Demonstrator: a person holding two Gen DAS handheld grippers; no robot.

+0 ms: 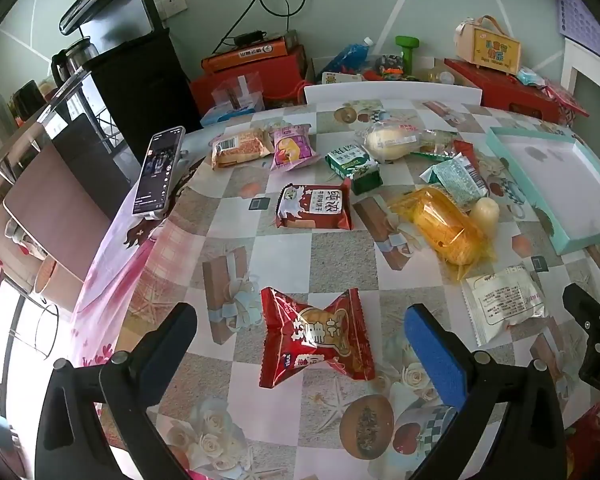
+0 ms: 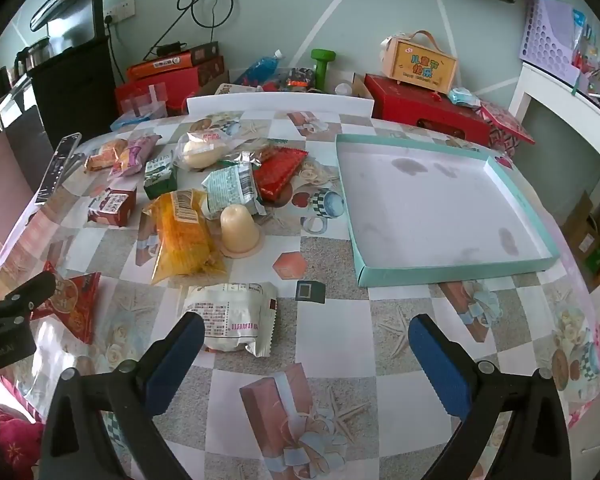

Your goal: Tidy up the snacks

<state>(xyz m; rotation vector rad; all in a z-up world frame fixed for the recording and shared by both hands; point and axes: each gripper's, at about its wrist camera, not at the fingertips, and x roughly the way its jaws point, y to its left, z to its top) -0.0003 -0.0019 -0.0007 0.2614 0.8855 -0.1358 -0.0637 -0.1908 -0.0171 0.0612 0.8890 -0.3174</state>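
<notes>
Both grippers held over the table [image 2: 340, 360], angled down. Left gripper [image 1: 300, 340] jaws wide, nothing between the pads. Right gripper [image 2: 306, 350] the same, wide and empty.

Snacks lie scattered across the left and middle of the table. Teal tray [image 2: 452, 272] sits to the right, empty, presumably where they go.

Nearest to my left fingers: red pillow pack [image 1: 316, 336], lying flat on the cloth, centred between the jaws but not touched. Looks light, with air-puffed film and crimped ends flared out. Film will be slick and will crumple. I'd pinch across the pinched-in middle, where the body is narrowest, not the end seals. Contents look like a pastry, so a gentle squeeze.

Nearest to my right fingers: white foil pack [image 2: 232, 320], just beside the left finger, off to the left of the jaw gap. Also light and crinkly, with something soft and rounded inside. I need to shift left before closing.

Further out:
- Orange bag [image 2: 184, 232]: soft bread, squashes easily.
- Pale jelly cup [image 2: 239, 230]: upright on its lid, just right of the orange bag. Stiff but smooth and tapered, so it may slip.
- Green carton [image 1: 354, 166]: far centre, rigid, an easy grip on the flat sides.
- Maroon biscuit pack [image 1: 314, 208]: mid-table, flat, probably brittle inside.

Phone [image 1: 158, 172] is propped at the far left edge. Steer clear of it.
</notes>
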